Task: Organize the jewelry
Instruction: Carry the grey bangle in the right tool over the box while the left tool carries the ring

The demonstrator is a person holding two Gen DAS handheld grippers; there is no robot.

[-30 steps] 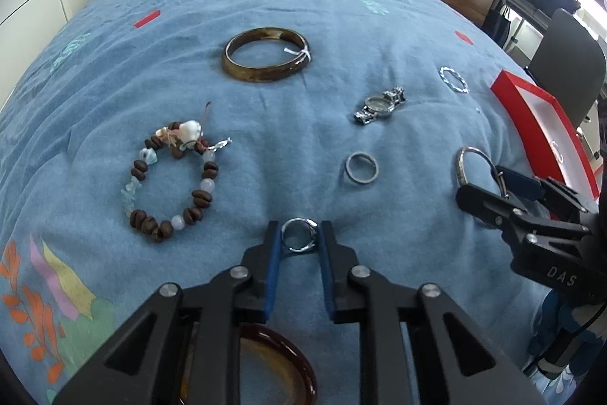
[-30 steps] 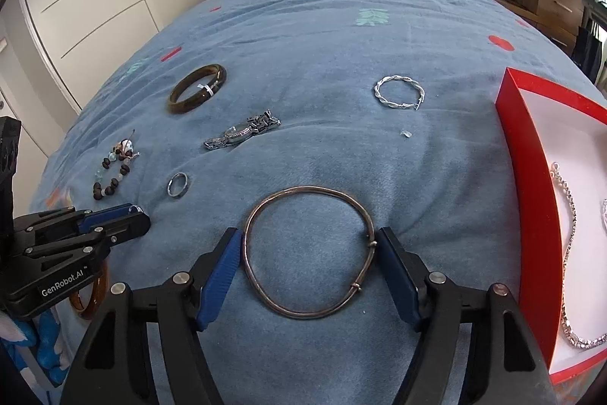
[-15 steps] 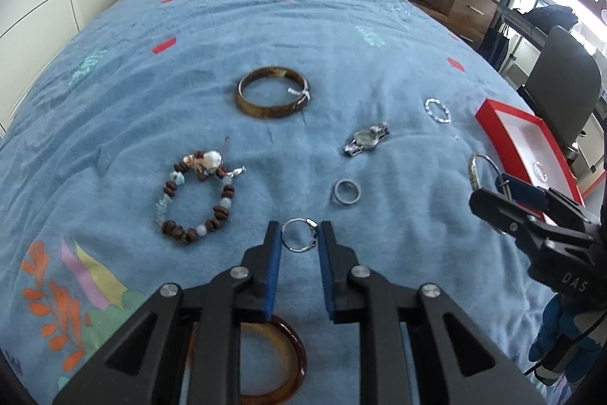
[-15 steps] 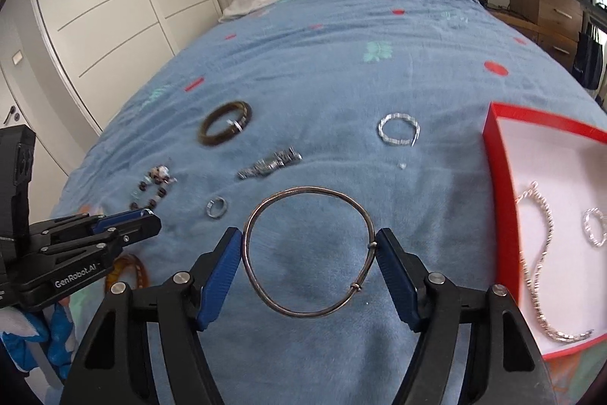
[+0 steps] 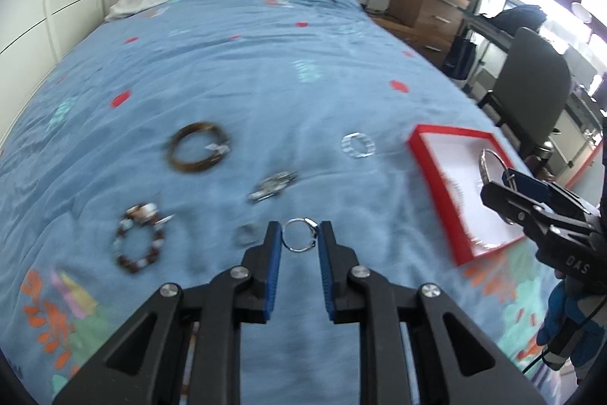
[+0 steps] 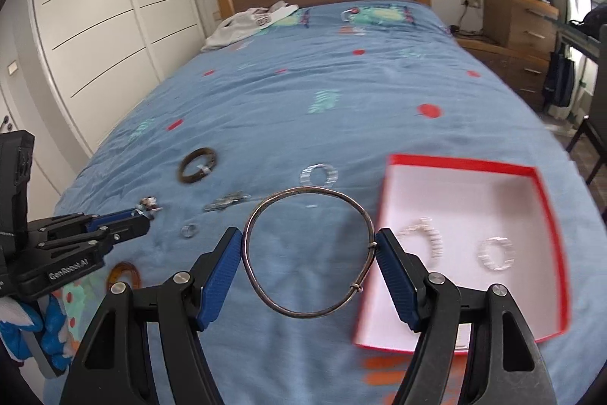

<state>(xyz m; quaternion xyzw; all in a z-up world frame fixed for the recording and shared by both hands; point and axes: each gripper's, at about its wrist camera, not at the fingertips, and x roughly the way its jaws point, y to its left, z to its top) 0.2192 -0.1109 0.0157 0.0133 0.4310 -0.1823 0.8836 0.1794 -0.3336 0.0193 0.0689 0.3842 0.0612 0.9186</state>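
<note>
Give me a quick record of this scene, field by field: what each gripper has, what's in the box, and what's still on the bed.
left gripper: shut on small ring, lifted above the bed
right gripper: shut on wire bangle, held by the box's left edge
red box: on the bed, holds a chain and a silver ring
on the bed: brown bangle, watch, bead bracelet, twisted silver bangle, plain ring
image: blurred

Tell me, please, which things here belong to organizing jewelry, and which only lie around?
For the job:
small ring in left gripper
wire bangle in right gripper
red box
brown bangle
bead bracelet

Just lying about:
white cloth
chair
</note>
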